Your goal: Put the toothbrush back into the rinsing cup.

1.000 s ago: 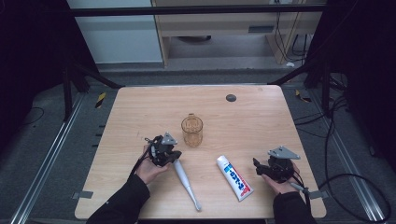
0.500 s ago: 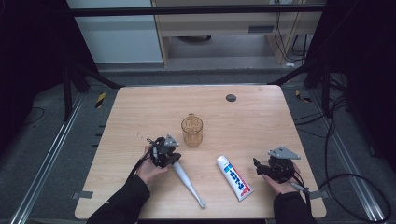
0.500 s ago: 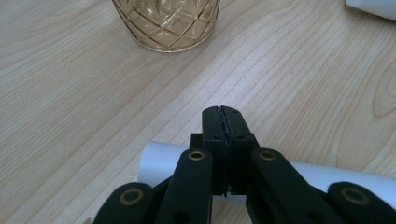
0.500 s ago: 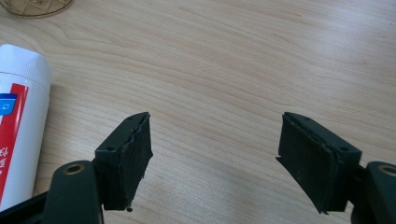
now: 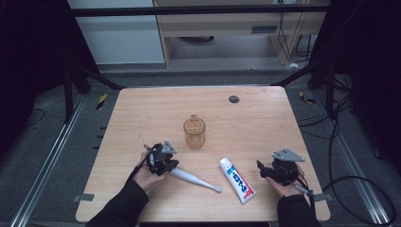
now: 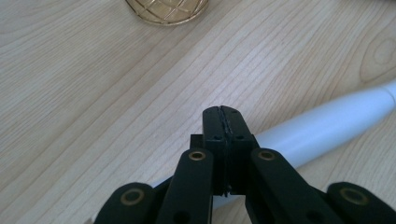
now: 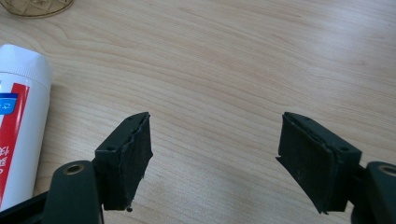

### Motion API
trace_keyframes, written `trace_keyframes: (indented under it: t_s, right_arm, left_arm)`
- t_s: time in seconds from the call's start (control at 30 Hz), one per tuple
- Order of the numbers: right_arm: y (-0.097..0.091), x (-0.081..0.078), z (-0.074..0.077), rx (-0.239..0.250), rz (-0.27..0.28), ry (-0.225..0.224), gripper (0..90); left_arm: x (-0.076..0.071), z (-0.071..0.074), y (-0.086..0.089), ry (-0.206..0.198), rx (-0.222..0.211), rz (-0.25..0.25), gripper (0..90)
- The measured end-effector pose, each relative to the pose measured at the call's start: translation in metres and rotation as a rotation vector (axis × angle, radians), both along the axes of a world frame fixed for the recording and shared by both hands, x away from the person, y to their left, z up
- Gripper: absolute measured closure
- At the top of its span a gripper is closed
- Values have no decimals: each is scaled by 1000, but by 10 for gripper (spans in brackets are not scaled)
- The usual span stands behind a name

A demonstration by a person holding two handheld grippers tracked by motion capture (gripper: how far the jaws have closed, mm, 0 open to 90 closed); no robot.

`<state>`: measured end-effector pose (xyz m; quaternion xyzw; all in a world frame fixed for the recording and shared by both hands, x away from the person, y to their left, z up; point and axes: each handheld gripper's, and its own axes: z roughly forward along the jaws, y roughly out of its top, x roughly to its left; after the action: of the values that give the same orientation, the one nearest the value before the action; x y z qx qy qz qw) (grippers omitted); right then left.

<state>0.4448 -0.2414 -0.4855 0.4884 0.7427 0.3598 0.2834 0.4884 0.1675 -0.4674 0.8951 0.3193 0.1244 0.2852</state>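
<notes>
1. Light wooden table (image 5: pixel 142 113) in a dim lab bay, dark floor with cables around it, cabinet at the far side. A small dark round spot (image 5: pixel 233 99) sits near the far edge, away from the work.
2. Amber glass cup (image 5: pixel 194 132) stands upright mid-table, far of both hands. Looks like the destination: central, so either side can reach it.
3. White electric toothbrush (image 5: pixel 196 178) lies flat on the near left, handle end by the left hand, head pointing right and near. Lying flat, its thick body is the easy part to pinch.
4. Left gripper (image 5: pixel 163 161) is over the handle end. In the left gripper view its jaws are pressed together at the tips, with the toothbrush (image 6: pixel 327 126) running behind and under them. Looks empty: tips meet above the handle, not around it. It will probably need to open before any grasp.
5. Toothpaste tube (image 5: pixel 238 180) lies flat on the near right, cap end toward the cup, between the two hands.
6. Right gripper (image 5: pixel 276 171) rests just right of the tube, low over the table. Jaws wide apart and empty; the tube (image 7: pixel 18 121) is off to their left, not between them. It reads as staged for the tube while the left handles the brush.
</notes>
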Motion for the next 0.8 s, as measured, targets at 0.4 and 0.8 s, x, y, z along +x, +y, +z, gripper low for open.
trace_keyframes:
  t_s: [0.4,0.8]
  right_arm:
    - [-1,0,1,0,1,-5,256]
    - [-2,-1,1,3,-2,-3,257]
  left_arm:
    - [-7,1,2,10,2,1,889]
    - [-12,0,4,17,6,-5,890]
